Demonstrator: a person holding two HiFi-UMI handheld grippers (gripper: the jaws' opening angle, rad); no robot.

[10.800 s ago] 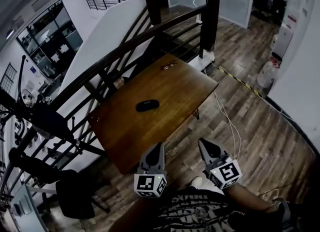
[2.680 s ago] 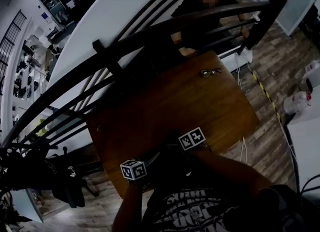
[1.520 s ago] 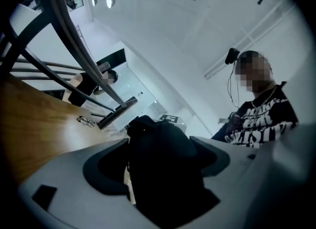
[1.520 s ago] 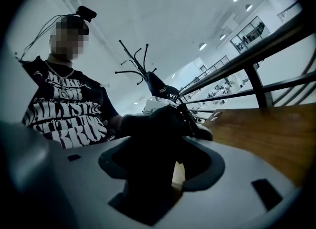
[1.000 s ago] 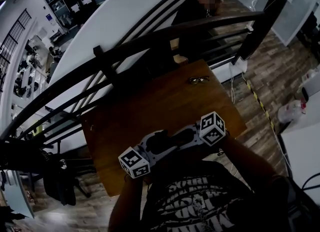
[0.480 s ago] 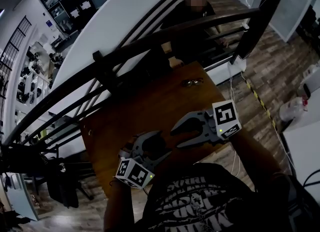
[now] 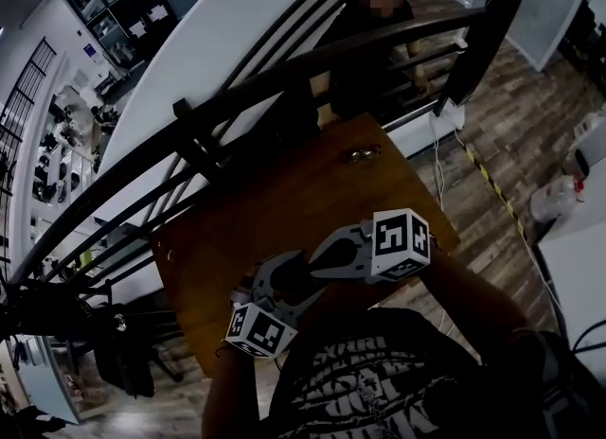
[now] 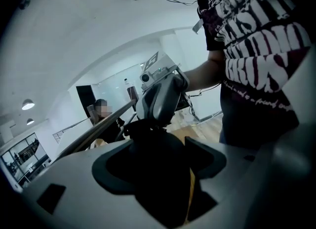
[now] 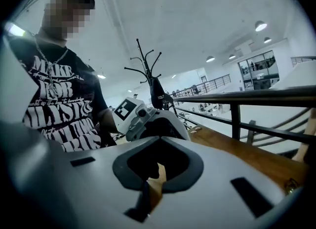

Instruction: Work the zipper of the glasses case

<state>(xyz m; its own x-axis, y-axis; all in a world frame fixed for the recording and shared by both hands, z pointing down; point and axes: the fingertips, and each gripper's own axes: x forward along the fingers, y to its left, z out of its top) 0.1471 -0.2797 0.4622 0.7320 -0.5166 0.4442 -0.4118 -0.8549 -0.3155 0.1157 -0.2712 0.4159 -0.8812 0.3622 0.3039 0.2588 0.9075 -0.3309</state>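
Wooden table (image 7: 312,191) by dark railing (image 7: 284,73), glasses case (image 8: 158,183) above it.

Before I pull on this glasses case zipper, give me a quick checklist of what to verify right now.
1. Glasses case gripped by left gripper: ok, jaws wide on its dark body.
2. Right gripper shut: ok, its jaws have just closed at the case's end.
3. Zipper pull pinched: cannot tell, only something thin and dark shows there.
4. Grippers meet tip to tip: ok.
5. Zipper's position: cannot tell.
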